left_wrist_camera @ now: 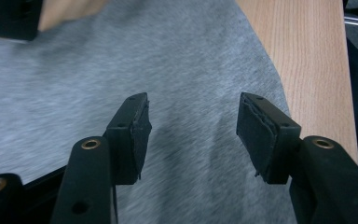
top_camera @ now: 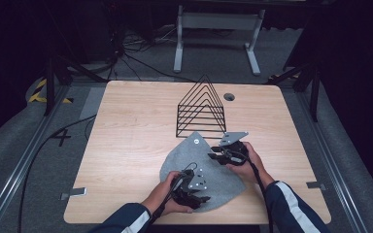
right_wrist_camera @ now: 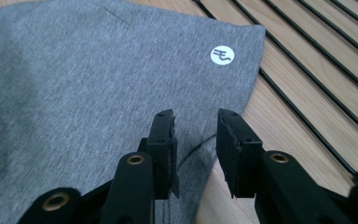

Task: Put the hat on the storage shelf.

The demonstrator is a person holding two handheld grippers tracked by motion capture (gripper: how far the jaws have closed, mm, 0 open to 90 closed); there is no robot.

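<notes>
A grey cloth (top_camera: pixel 182 158) lies flat on the front middle of the wooden table (top_camera: pixel 126 145), with a small white round logo (top_camera: pixel 194 141) near its far corner. My left gripper (top_camera: pixel 201 198) hovers open over the cloth's near part. In the left gripper view the jaws (left_wrist_camera: pixel 193 107) stand wide apart above the grey cloth (left_wrist_camera: pixel 121 56), with nothing between them. My right gripper (top_camera: pixel 214 155) is at the cloth's right edge. In the right gripper view it (right_wrist_camera: pixel 196 119) is open just over the cloth's edge (right_wrist_camera: pixel 98 84), short of the logo (right_wrist_camera: pixel 222 55).
A black wire rack (top_camera: pixel 201 114) of triangular dividers stands just behind the cloth, its base wires (right_wrist_camera: pixel 307 70) close to my right gripper. A round cable hole (top_camera: pixel 229 96) sits at the back of the table. Bare wood lies to the left.
</notes>
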